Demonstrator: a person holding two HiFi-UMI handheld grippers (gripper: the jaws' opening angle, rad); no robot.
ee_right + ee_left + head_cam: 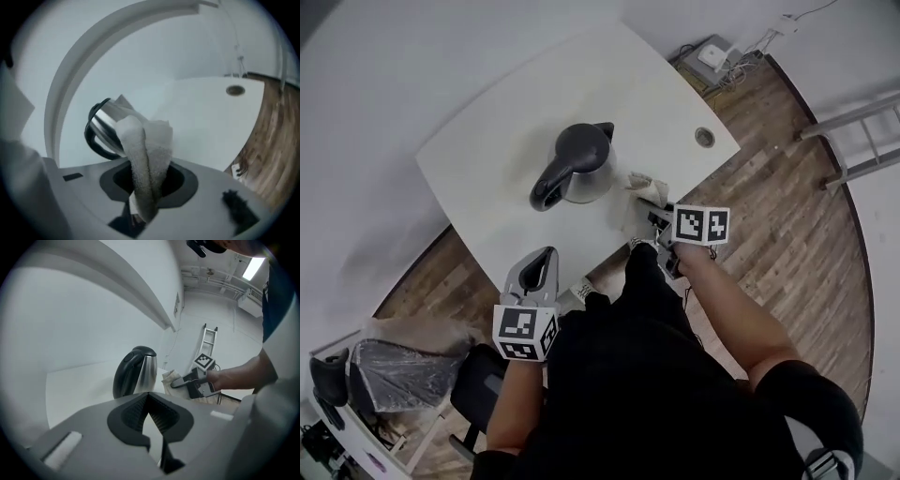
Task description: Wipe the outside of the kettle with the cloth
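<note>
Head view shows a black-and-steel electric kettle (575,164) standing upright near the middle of a white rounded surface (487,141). Its long axis is vertical. Its black handle points to the near left, toward the left gripper (536,274), and the spout end points away to the far right.

The right gripper (659,214) is clenched on a cream terry cloth (647,187). In the right gripper view the cloth (147,150) stands up out of the closed jaws as a folded bundle, with the kettle (99,127) directly behind it. The cloth is just beside the steel wall on the kettle's right side, but I cannot tell if it touches already.

The left gripper (152,427) has its jaws together with nothing between them, and it hangs at the near edge of the surface, apart from the kettle (136,373).

I judge that the step in hand is the approach, and wiping is not yet visible. The next move calls for pressing the cloth flat on the steel wall and sweeping around it. The left gripper probably must open and steady the handle, because a light kettle can slide.
</note>
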